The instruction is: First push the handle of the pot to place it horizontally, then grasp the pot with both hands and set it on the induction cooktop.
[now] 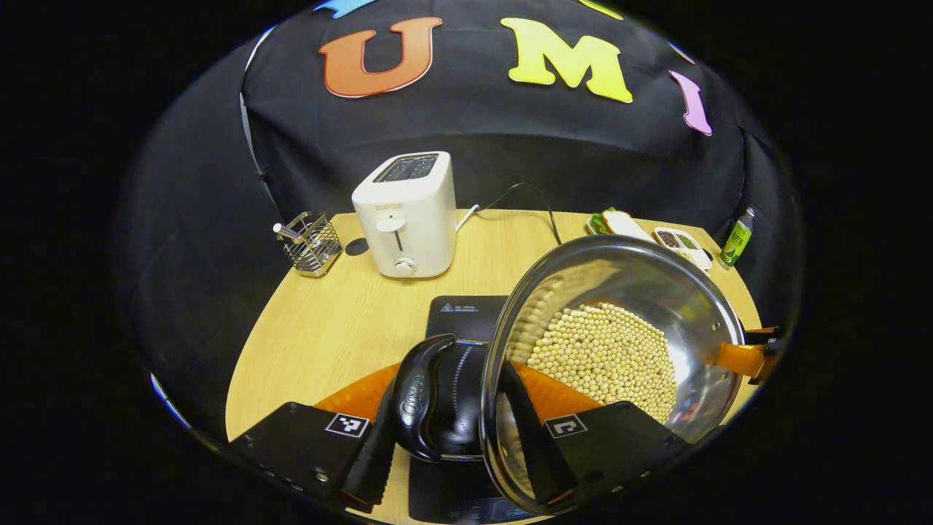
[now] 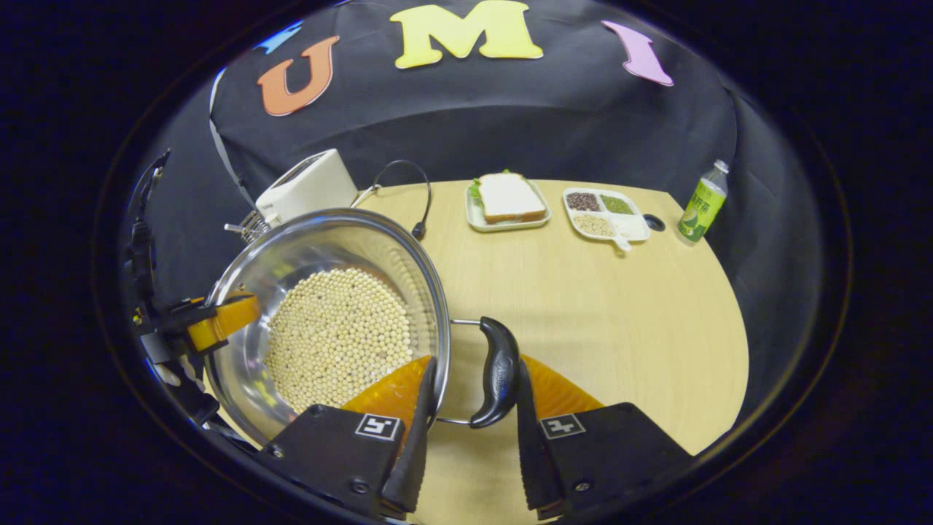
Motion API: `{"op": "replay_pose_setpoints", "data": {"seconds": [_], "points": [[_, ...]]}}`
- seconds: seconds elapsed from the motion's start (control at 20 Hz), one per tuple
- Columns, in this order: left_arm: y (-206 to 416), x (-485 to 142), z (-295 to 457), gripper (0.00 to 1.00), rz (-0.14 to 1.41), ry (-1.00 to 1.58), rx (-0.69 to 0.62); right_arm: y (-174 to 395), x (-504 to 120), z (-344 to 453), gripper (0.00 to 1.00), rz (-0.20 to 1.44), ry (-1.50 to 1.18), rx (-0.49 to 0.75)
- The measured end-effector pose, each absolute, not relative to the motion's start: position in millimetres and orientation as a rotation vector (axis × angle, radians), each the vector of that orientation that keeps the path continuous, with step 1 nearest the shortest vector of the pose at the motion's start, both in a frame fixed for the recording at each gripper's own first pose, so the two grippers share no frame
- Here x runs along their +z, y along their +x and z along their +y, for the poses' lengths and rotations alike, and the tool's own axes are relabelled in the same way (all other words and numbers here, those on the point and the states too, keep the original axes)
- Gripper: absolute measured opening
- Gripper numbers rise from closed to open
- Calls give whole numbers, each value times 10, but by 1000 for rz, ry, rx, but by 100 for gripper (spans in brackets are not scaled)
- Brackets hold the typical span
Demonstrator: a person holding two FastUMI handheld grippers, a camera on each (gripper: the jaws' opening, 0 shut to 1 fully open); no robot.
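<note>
A steel pot [image 1: 660, 288] half full of pale beans [image 1: 609, 354] hangs above the black induction cooktop [image 1: 466, 313], clear of the wooden table [image 1: 328, 328]. My left gripper [image 1: 448, 394] is shut on the pot's black side handle [image 1: 426, 397], one finger outside the handle and the other inside the pot wall. In the right gripper view, my right gripper [image 2: 475, 372] is shut on the opposite black handle [image 2: 499, 368] of the pot [image 2: 328, 244] in the same way. Each gripper also appears at the pot's far rim in the other's view: [image 1: 751, 357], [image 2: 211, 321].
At the table's back stand a white toaster [image 1: 406, 215] with its cable and a wire rack [image 1: 310, 243]. A sandwich plate [image 2: 508, 200], a divided dish of grains [image 2: 605, 211] and a green bottle [image 2: 701, 204] sit at the far right. Bare tabletop [image 2: 619, 328] lies right of the pot.
</note>
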State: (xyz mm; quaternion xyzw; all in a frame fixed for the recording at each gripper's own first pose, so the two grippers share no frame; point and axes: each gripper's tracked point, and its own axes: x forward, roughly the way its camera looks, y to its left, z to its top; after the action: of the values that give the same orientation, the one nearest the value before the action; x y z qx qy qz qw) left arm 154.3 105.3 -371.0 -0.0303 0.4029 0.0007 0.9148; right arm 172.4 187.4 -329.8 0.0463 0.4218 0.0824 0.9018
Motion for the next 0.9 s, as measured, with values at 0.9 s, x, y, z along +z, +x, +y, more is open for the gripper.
{"op": "replay_pose_setpoints", "data": {"seconds": [0.9], "points": [[1621,-4104,1342,72,865,-107,-39,1817,-3400,2226,53,896,20,115]]}}
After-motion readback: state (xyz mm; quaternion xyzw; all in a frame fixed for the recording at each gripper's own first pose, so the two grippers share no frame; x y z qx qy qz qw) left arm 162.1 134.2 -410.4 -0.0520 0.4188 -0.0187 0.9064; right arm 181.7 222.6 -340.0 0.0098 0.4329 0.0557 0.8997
